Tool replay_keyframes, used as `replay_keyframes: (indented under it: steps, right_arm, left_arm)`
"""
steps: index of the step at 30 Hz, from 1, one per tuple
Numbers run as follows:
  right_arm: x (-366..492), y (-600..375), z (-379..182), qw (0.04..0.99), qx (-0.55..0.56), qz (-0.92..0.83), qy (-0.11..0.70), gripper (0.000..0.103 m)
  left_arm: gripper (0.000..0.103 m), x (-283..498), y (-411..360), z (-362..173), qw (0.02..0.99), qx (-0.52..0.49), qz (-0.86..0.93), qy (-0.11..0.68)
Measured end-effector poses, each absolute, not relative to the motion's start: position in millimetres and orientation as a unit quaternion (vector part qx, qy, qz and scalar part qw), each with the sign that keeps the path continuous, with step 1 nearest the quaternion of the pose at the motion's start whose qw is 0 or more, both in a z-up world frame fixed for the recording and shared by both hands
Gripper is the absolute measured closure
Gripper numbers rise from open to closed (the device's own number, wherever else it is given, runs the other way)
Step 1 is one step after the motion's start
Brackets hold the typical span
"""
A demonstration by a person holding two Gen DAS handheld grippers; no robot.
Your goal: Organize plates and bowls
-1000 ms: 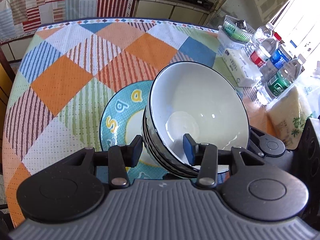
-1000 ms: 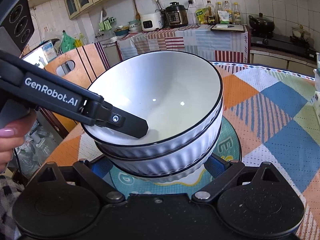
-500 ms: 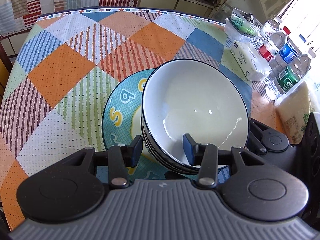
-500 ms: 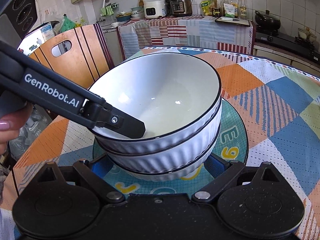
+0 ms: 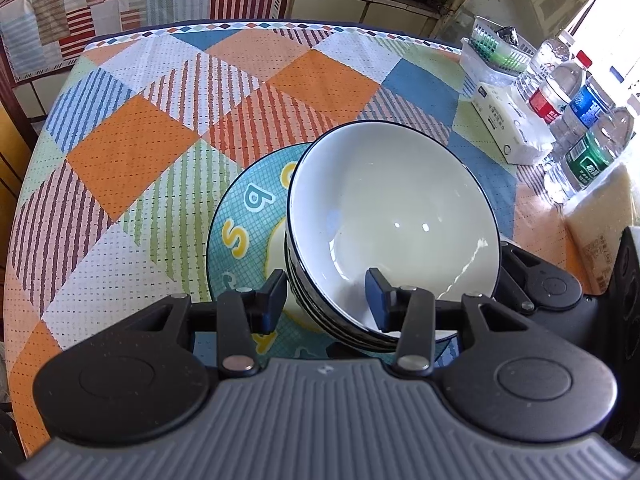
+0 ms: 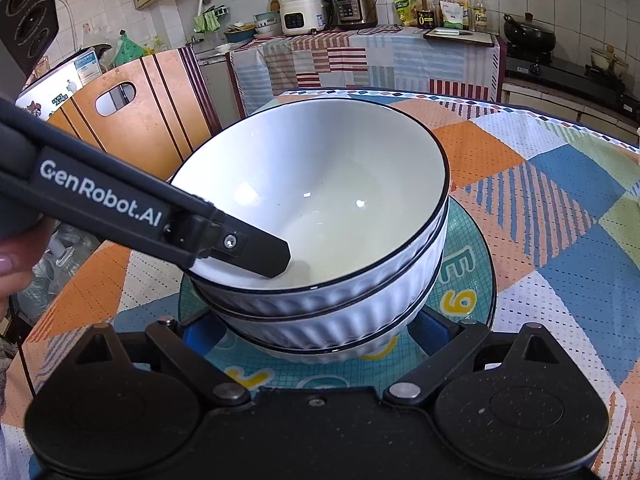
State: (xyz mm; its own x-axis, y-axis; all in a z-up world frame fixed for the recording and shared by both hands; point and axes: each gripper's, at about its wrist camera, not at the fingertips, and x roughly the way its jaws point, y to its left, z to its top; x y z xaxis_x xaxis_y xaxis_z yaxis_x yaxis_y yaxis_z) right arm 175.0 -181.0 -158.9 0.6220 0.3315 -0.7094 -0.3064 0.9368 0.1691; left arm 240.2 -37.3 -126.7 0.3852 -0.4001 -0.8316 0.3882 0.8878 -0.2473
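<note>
Left wrist view showed the checked tablecloth (image 5: 132,148) spreading across the left, then the teal plate (image 5: 240,232) with yellow letters near the middle, and on it a stack of white bowls (image 5: 394,220) with dark rims, leaning slightly toward the plate's right side. The left gripper (image 5: 326,300) straddled the near wall of the stack: one finger sat outside against the ribbed side, the other inside the top bowl, the jaws partly closed and clamped on that wall. Further right stood a white box (image 5: 508,128), a green basket (image 5: 496,48) and several water bottles (image 5: 576,120) at the table's edge, well apart from the plate. Right wrist view showed, from the left, a hand (image 6: 10,264) behind the other tool, whose inner finger (image 6: 256,252) lay on the inside of the top bowl. A wooden chair (image 6: 132,116) stood beyond the table. The bowls (image 6: 328,208), three nested, sat on the plate (image 6: 468,276) in the centre. The right gripper (image 6: 318,334) had its blue pads set wide on either side of the lowest bowl's base; whether they pressed on it I could not tell. A kitchen counter (image 6: 360,56) with cookers ran behind.
</note>
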Motion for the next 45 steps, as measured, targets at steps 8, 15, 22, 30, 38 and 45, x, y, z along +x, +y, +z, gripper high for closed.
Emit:
replay_keyframes:
  steps: [8,15,22,30,38,45]
  right_arm:
    - [159.9,-177.1,-145.1,0.907,0.006,0.137,0.398,0.005]
    - [119.5,-196.1,-102.8,0.920,0.042,0.089,0.380,0.004]
    - [90.4,-215.1,-65.7,0.930,0.047,0.049,0.361,0.004]
    - [72.1,-220.1,-37.0,0.935,0.036,0.017,0.352,0.004]
    - [48.2,-216.2,-8.4,0.931,0.028,-0.005,0.364,0.001]
    - [16.3,-211.4,11.3,0.936,0.026,-0.026,0.351,0.001]
  left_arm:
    - [0.041,231.0,-35.4,-106.9,0.851,-0.006,-0.198,0.486]
    - [0.036,207.5,-36.3,-76.3,0.865,0.012,-0.190,0.464]
    - [0.027,170.8,-23.8,-42.4,0.877,0.018,-0.182,0.443]
    - [0.015,129.5,-11.8,-13.9,0.891,0.029,-0.126,0.435]
    - [0.003,92.4,-9.8,7.5,0.896,0.053,-0.091,0.431]
    - [0.003,62.7,-1.7,21.1,0.898,0.055,-0.075,0.430]
